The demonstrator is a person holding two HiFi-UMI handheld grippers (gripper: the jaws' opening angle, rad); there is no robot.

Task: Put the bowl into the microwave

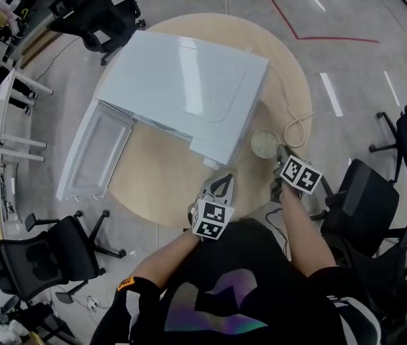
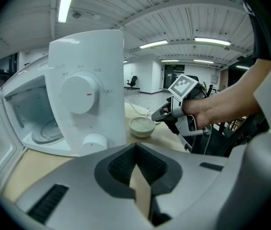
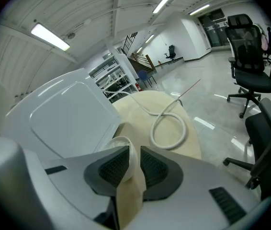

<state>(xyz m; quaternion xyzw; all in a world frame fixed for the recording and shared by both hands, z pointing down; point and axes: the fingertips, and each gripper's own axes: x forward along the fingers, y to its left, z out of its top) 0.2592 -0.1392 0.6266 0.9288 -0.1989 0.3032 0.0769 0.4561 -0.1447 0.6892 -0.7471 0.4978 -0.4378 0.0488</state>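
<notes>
- Pale wood: a round table [image 1: 167,182] fills the middle of the head view, on a grey floor.
- White microwave [image 1: 189,92] lies over the upper centre of the table. Its door [image 1: 95,149] hangs open toward the left of the frame. The left gripper view shows the cavity with a glass turntable [image 2: 47,133] inside.
- Control panel: a large dial [image 2: 80,94] carries a short red mark. The faint grey characters round it are too small to read. A smaller knob [image 2: 93,141] sits below it.
- Black office chairs stand round the table, one at upper left [image 1: 92,13] and one at lower left [image 1: 45,257].
- White cable [image 1: 298,128] lies looped on the table at the right edge.
- Bowl [image 1: 264,143], off-white, rests on the table just right of the microwave's front corner, outside the cavity.
- Right gripper [image 1: 280,153]: jaws clamped on the bowl's near rim, with the bowl's wall between the pads.
- Left gripper [image 1: 223,180]: jaws pressed together on nothing, at the lower centre of the table, apart from the bowl.
- Each gripper bears a cube with black-and-white square markers; no lettering is legible on them.
</notes>
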